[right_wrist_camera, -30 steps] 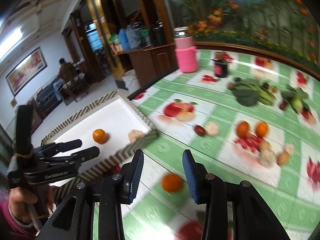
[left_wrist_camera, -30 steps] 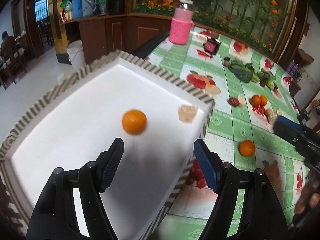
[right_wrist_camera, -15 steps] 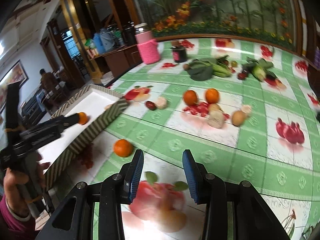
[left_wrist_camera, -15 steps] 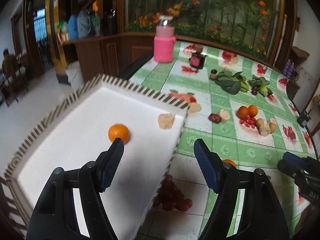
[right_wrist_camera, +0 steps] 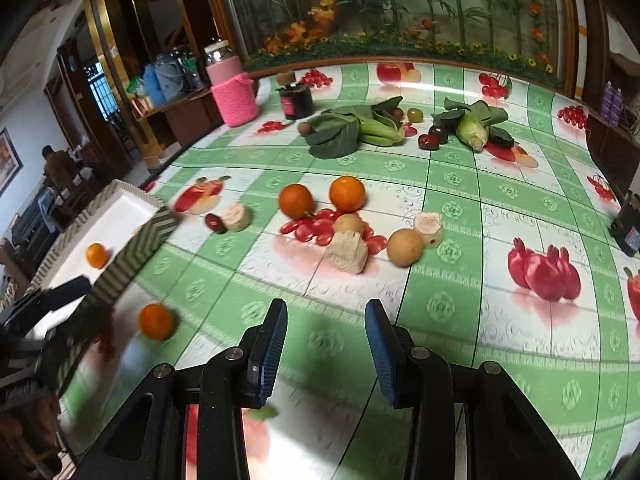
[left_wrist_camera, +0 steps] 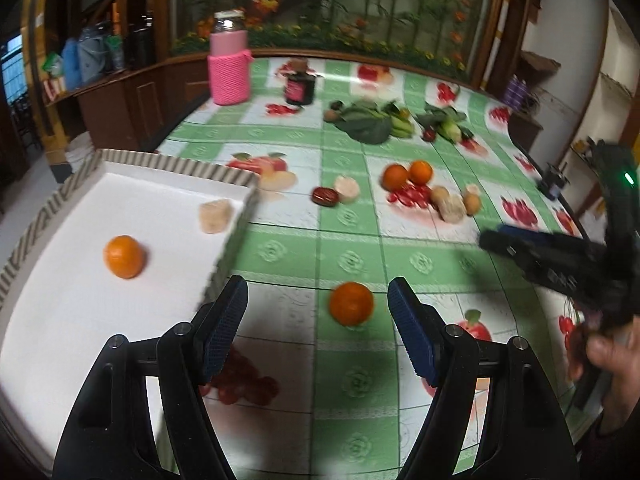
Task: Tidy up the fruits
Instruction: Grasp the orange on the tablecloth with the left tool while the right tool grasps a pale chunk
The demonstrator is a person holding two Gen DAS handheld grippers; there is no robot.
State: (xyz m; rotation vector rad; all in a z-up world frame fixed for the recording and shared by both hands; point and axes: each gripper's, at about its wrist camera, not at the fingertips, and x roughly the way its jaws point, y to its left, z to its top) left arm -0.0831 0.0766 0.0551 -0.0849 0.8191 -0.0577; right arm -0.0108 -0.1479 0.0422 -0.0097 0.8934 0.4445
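A white tray with a striped rim (left_wrist_camera: 168, 162) (right_wrist_camera: 156, 230) sits at the table's left edge and holds an orange (left_wrist_camera: 124, 257) (right_wrist_camera: 97, 255) and a pale chunk (left_wrist_camera: 215, 216). A loose orange (left_wrist_camera: 351, 304) (right_wrist_camera: 156, 321) lies on the green tablecloth just beyond my open, empty left gripper (left_wrist_camera: 318, 308). Two more oranges (right_wrist_camera: 296, 201) (right_wrist_camera: 347, 194), a brown round fruit (right_wrist_camera: 405, 247), a red date (right_wrist_camera: 216, 223) and pale chunks (right_wrist_camera: 347, 251) lie mid-table ahead of my open, empty right gripper (right_wrist_camera: 326, 330).
Leafy greens (right_wrist_camera: 352, 130) (right_wrist_camera: 474, 122), a dark jar (right_wrist_camera: 297, 100) and a pink-sleeved jar (right_wrist_camera: 234, 88) stand at the back. A small black box (right_wrist_camera: 628, 232) sits at the right edge. The tablecloth carries printed fruit pictures.
My left gripper swung right, off the tray and toward the loose orange. My right gripper pulled away from that orange and turned toward the mid-table fruit.
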